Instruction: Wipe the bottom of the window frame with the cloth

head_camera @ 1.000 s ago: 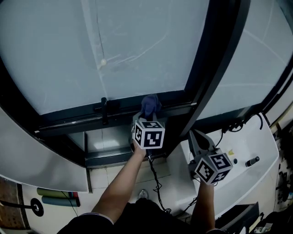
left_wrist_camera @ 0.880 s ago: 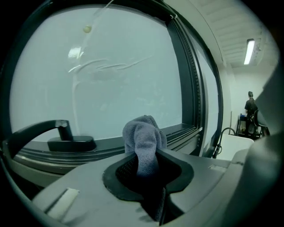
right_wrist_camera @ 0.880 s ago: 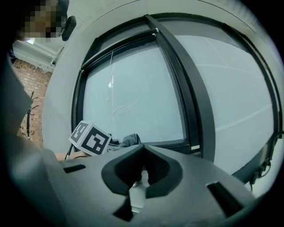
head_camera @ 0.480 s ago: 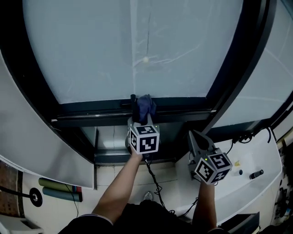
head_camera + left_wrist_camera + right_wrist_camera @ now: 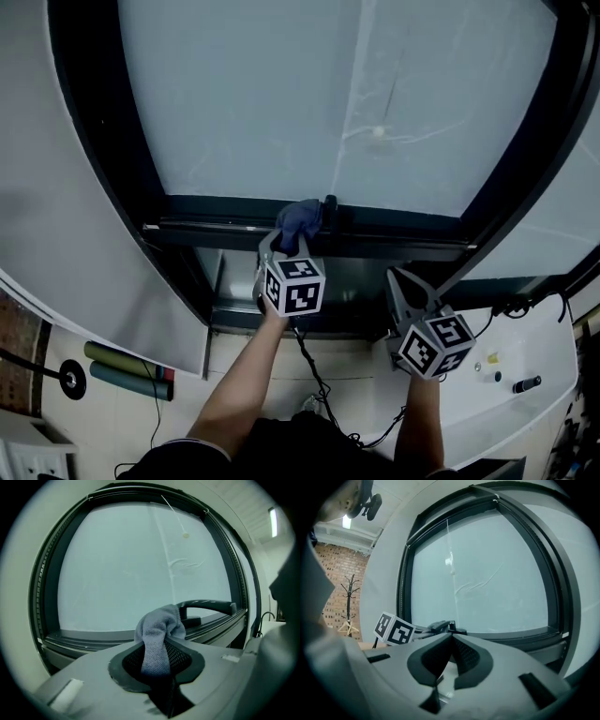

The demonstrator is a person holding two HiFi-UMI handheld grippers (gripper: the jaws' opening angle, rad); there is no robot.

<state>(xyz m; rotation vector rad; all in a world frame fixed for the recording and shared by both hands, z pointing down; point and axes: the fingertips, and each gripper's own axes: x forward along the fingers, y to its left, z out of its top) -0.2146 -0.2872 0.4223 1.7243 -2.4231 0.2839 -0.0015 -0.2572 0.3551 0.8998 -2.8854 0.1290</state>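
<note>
Head view: my left gripper point(image 5: 283, 246), jaws clamped on cloth point(image 5: 300, 218), holds it against bottom frame point(image 5: 403, 228) beside handle point(image 5: 329, 208). Right gripper point(image 5: 396, 279): closed, empty. Wiping underway, I judge; right stretch probably remains.

The black metal bottom rail of the window frame point(image 5: 216, 230) carries a bunched blue-grey cloth point(image 5: 298, 220) — the cloth lies against it. A black handle point(image 5: 330, 208) stands just beside the cloth.

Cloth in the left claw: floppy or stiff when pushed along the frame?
Likely floppy: the cloth bunches and folds over above the left claw. Probably light, held by one pinch. Its knit may snag on the handle beside it.
</note>
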